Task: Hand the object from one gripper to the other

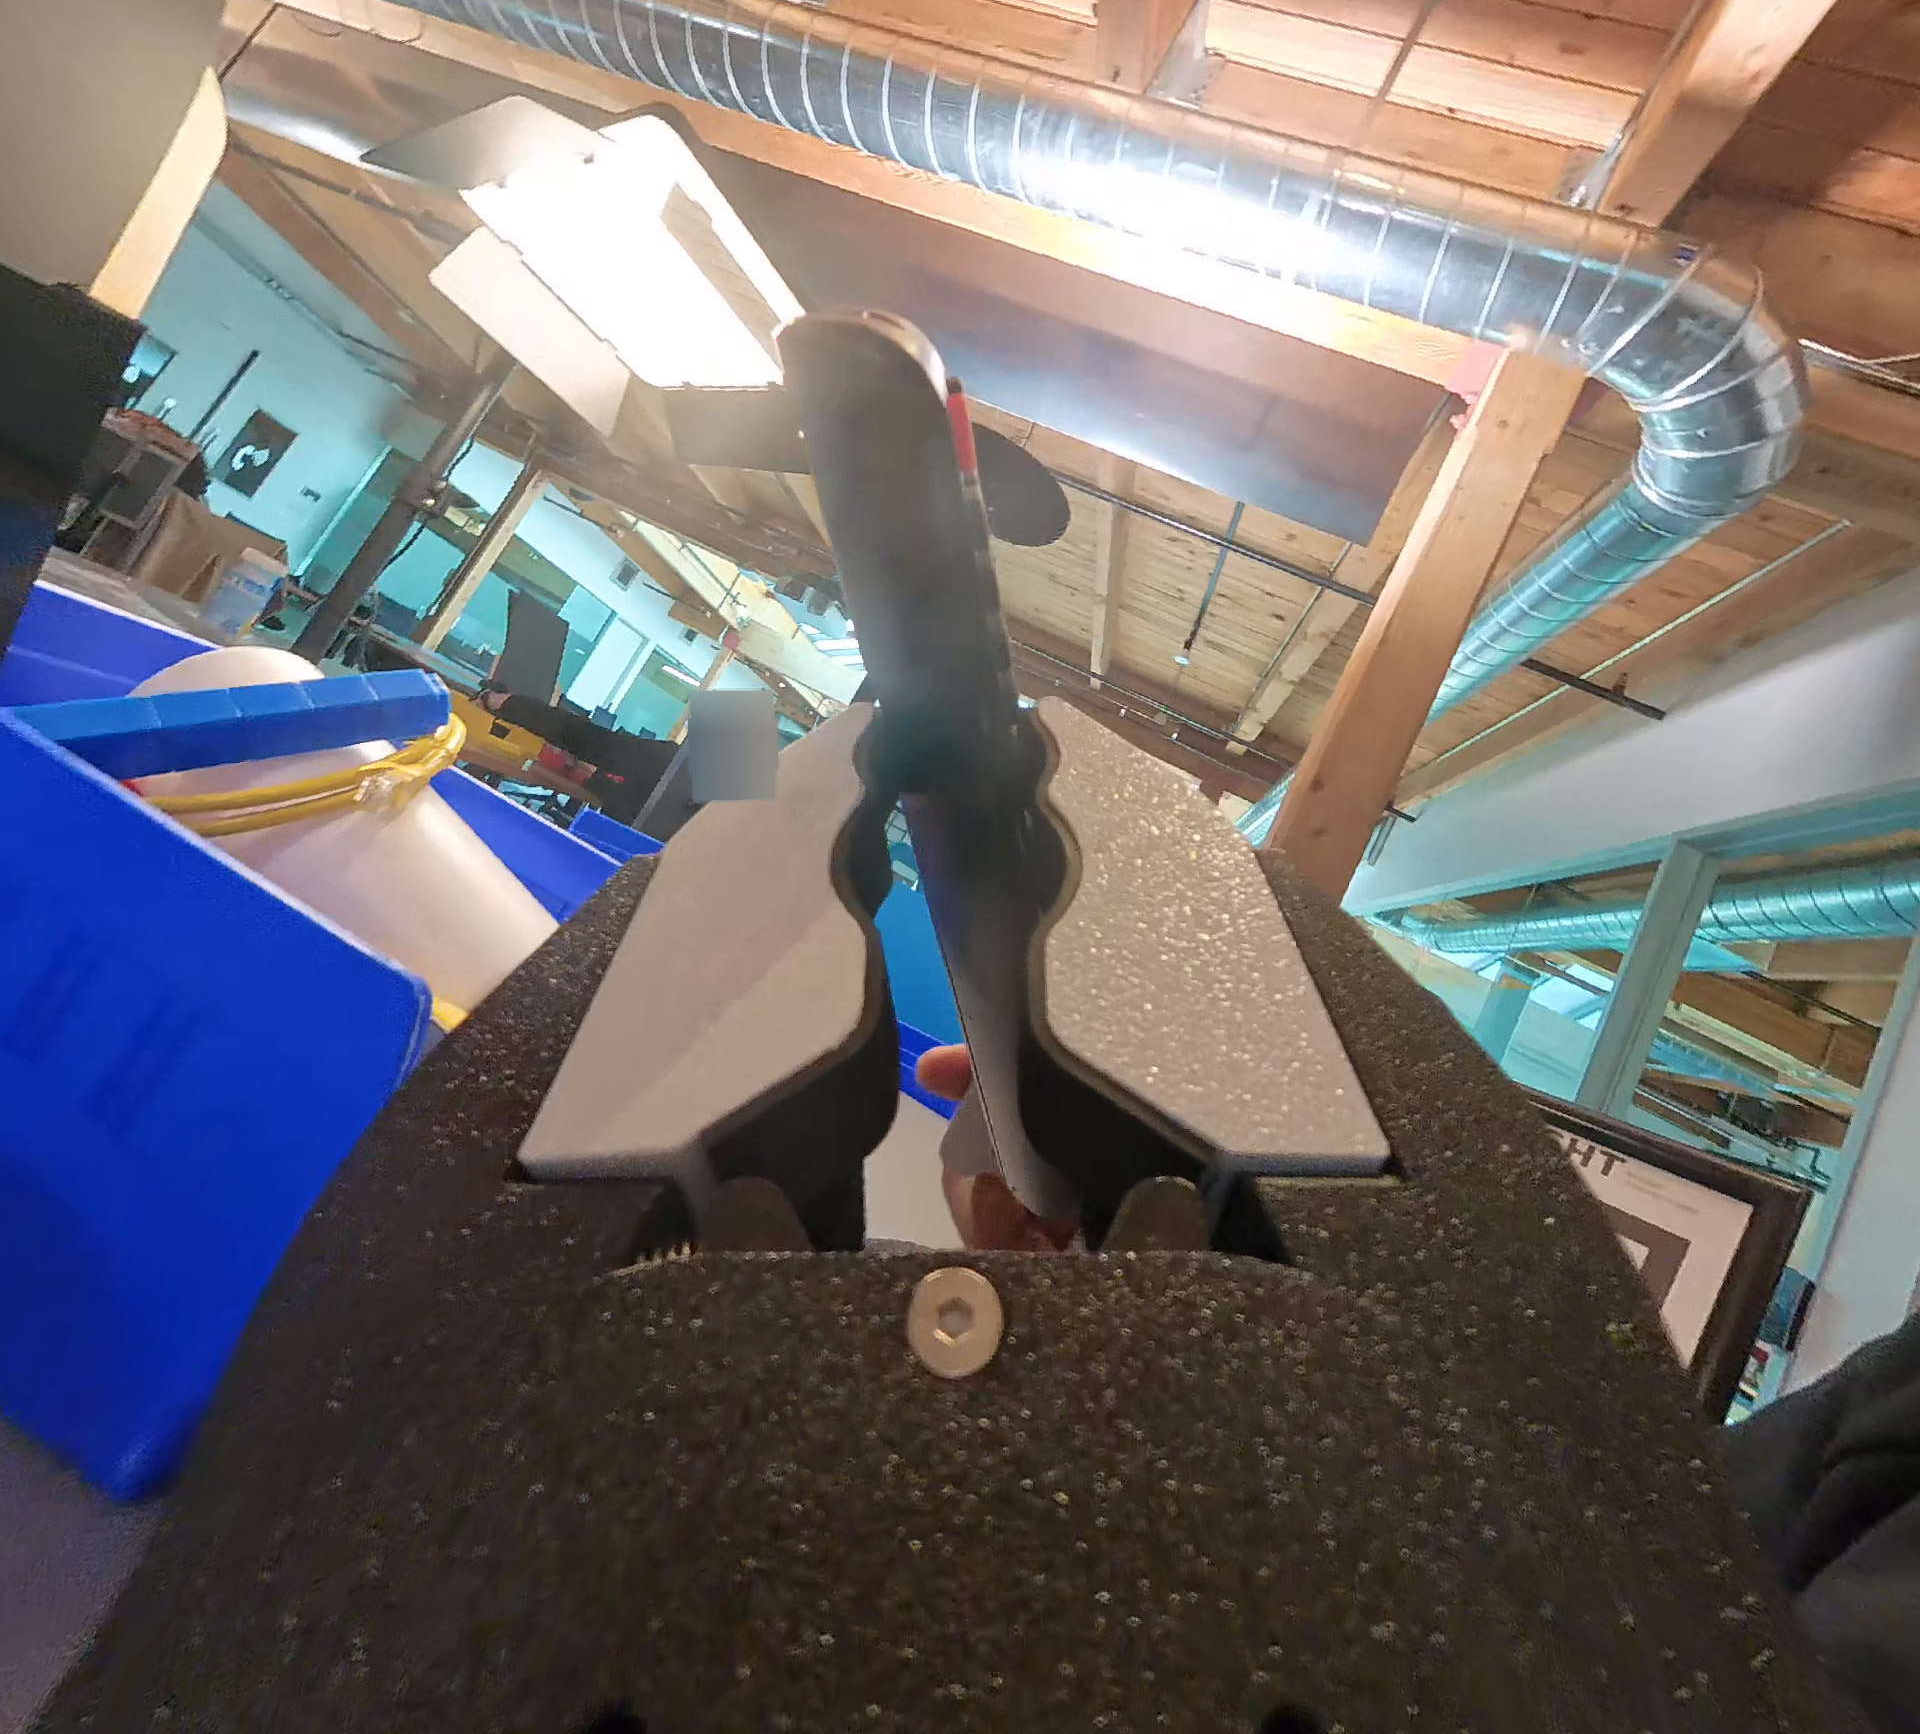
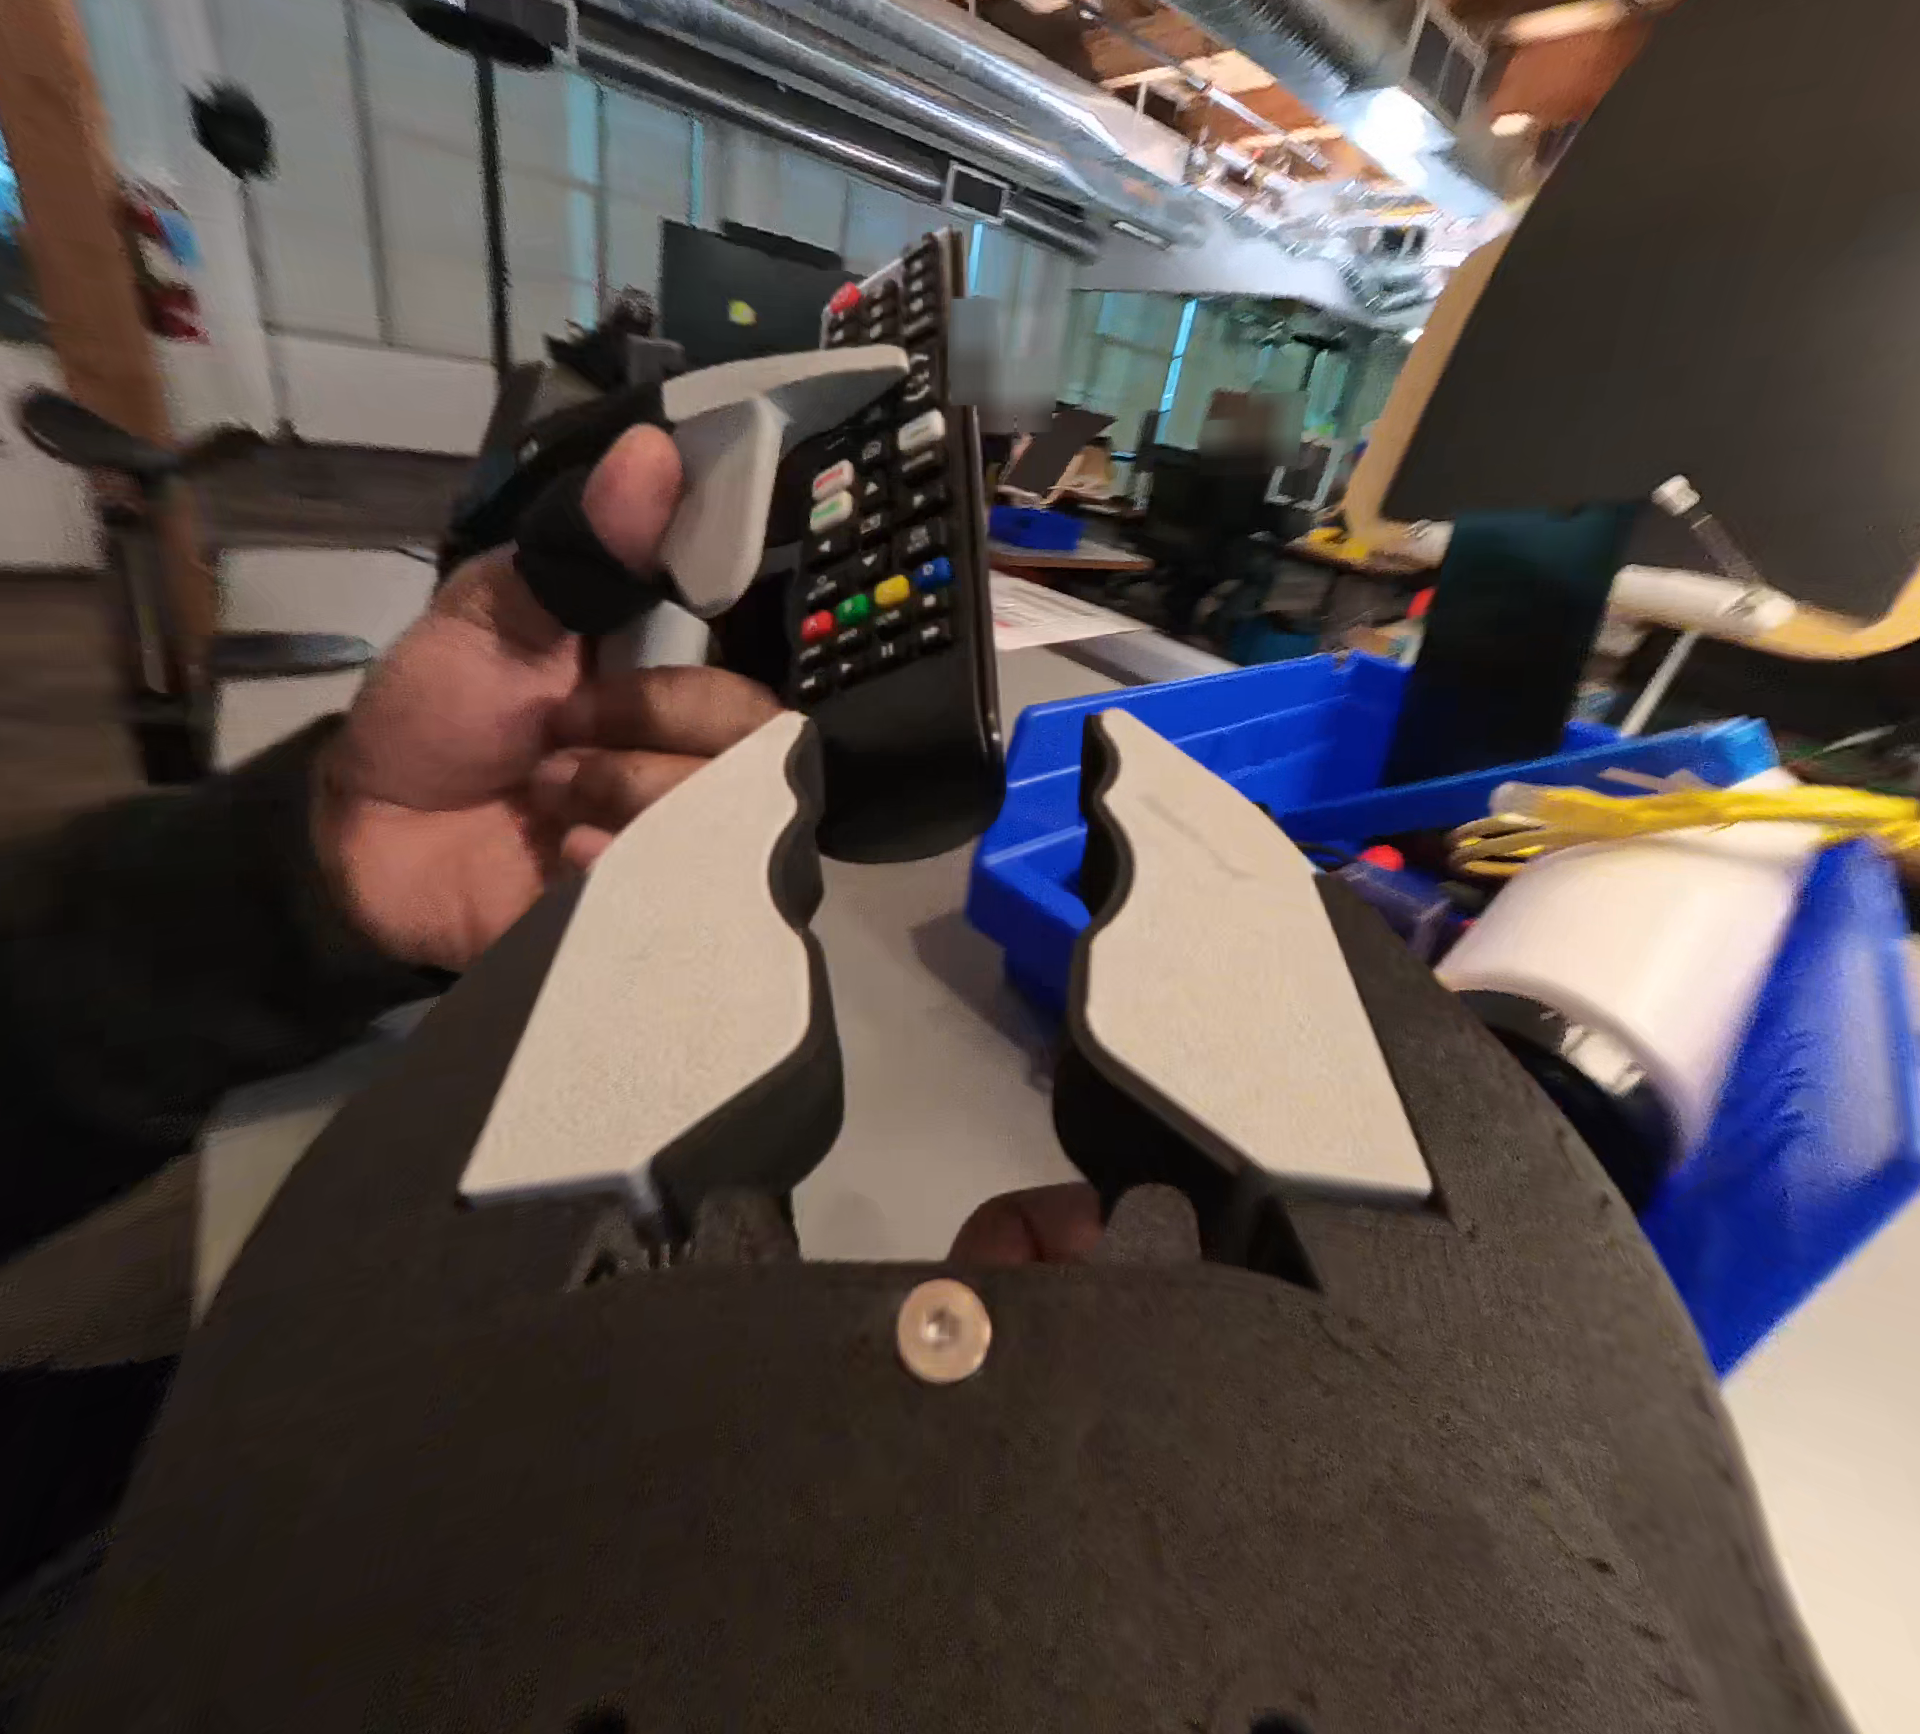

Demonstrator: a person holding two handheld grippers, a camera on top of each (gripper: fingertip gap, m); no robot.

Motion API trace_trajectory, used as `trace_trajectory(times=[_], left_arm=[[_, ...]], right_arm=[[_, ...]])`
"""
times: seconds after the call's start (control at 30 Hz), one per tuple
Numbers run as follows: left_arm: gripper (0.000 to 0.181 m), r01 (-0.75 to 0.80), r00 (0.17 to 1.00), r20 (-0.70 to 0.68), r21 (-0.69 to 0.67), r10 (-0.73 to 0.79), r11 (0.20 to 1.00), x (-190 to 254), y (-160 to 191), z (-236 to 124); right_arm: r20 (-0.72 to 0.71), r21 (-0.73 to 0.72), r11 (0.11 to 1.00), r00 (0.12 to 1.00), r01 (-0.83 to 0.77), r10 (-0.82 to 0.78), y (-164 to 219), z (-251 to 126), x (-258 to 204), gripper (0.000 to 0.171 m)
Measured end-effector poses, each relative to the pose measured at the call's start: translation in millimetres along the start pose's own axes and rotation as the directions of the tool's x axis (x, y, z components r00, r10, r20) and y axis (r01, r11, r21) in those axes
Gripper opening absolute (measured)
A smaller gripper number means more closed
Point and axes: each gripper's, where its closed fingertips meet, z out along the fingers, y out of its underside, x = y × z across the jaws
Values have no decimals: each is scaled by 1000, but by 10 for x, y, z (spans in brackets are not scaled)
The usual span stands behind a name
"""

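Observation:
A black remote control (image 1: 899, 531) with coloured buttons stands upright in my left gripper (image 1: 951, 749), which is shut on its lower half. In the left wrist view it shows edge-on against the ceiling. In the right wrist view the remote (image 2: 883, 562) faces me with its buttons, and one grey finger (image 2: 727, 479) of the left gripper lies across it, held by a person's hand (image 2: 468, 780). My right gripper (image 2: 951, 739) is open and empty. Its fingertips sit just below and either side of the remote's bottom end, not touching it.
Blue plastic bins (image 2: 1195, 749) stand on the grey table (image 2: 914, 1061) to the right, also at the left in the left wrist view (image 1: 156, 1061). They hold a white roll (image 2: 1621, 967) and yellow cable (image 2: 1662, 811). A black board (image 2: 1714, 282) hangs at upper right. The left gripper's tips are roughly 9 cm from the right gripper's.

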Motion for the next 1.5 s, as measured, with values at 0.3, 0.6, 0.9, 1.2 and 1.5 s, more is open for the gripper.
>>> trace_trajectory(times=[0.3,0.6,0.9,1.2,1.5], left_arm=[[24,43,999,-15,26,-42,999,-1,-21,-15],[23,1,999,-54,-99,-6,995,121,268,99],[24,-89,996,-1,-185,91,979,72,431,137],[24,-54,999,-7,-172,54,984,69,432,142],[26,-59,998,-11,-162,58,985,80,422,144]], right_arm=[[-157,-73,892,878,446,-452,-14,39,-140,66],[-210,-153,833,806,532,-554,46,61,-90,64],[-234,-255,830,801,496,-551,179,63,60,57],[-238,-252,834,803,491,-546,150,35,71,54],[-250,-227,830,793,510,-556,77,-3,51,53]])
